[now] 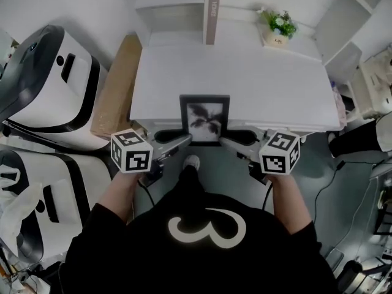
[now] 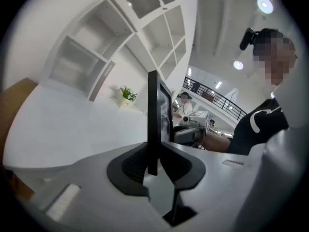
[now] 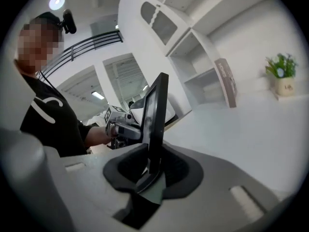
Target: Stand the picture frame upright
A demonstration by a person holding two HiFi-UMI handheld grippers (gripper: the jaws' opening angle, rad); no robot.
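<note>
- Picture frame [image 1: 204, 120] is at the near edge of the white table [image 1: 257, 78], its dark print facing up toward me, and both grippers hold it by its lower sides
- Left gripper [image 1: 184, 141] has its jaws narrow and pressed on the left edge of the frame; in the left gripper view the thin black edge sits between the dark pads [image 2: 128, 166]
- Right gripper [image 1: 228, 142] does the same on the right edge, jaws closed on the frame, which leans there a little toward one pad
- I judge that the frame is tilted up in my grip but not yet standing by itself; how much it leans I cannot tell
- First danger: the pads catch only a thin rim, so if one side turns faster than the other, the frame can twist and slip out
- Second danger: it is very close to the table edge, so a slip toward me means a fall to the floor
- Third danger: I do not see the back support clearly; if it is not open when I release, the frame falls flat
- Potted plant [image 1: 278, 24] and the upright book [image 1: 211, 8] are well apart at the back, so no trouble from them
</note>
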